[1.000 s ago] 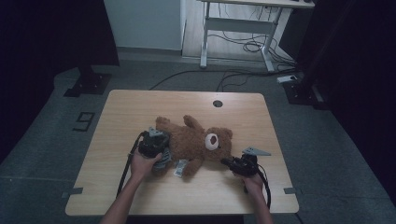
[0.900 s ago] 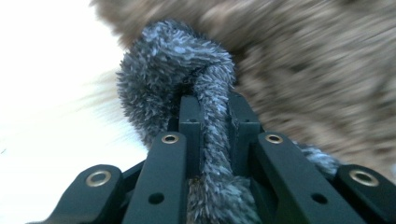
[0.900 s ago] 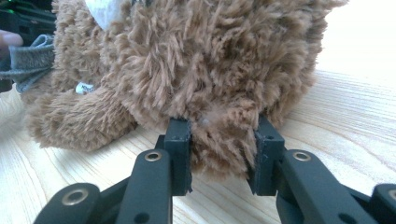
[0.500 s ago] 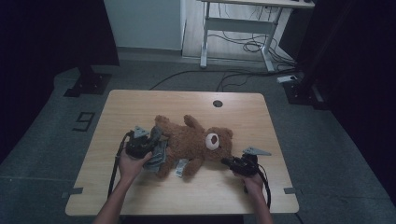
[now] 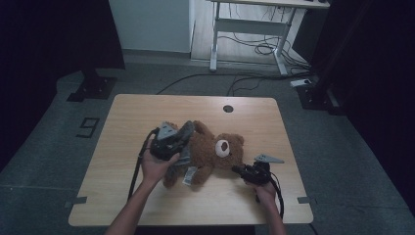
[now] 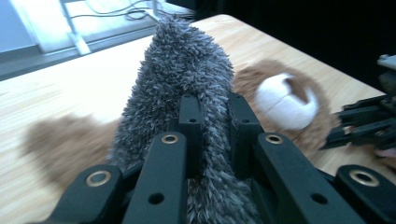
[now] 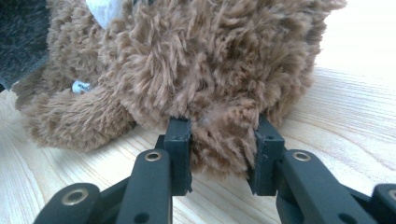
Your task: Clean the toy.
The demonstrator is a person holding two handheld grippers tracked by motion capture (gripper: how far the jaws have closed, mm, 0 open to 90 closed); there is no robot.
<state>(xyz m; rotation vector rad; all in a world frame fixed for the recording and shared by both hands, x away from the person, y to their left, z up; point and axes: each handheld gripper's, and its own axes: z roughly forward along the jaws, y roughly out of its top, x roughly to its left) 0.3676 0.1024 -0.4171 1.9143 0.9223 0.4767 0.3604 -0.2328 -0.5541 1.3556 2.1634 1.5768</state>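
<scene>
1. The brown teddy bear (image 5: 208,152) lay on the table (image 5: 122,122).
2. The left gripper (image 5: 169,142) pinched grey fuzzy cloth (image 6: 187,84) above the bear's body.
3. The right gripper (image 5: 241,171) clamped the bear's ear (image 7: 219,140).

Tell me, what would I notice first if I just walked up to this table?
Most likely the brown teddy bear lying in the middle of the wooden table. The left gripper pinches a fuzzy grey cloth over the bear's body, while the right gripper clamps a tuft of its fur at the head end.
</scene>
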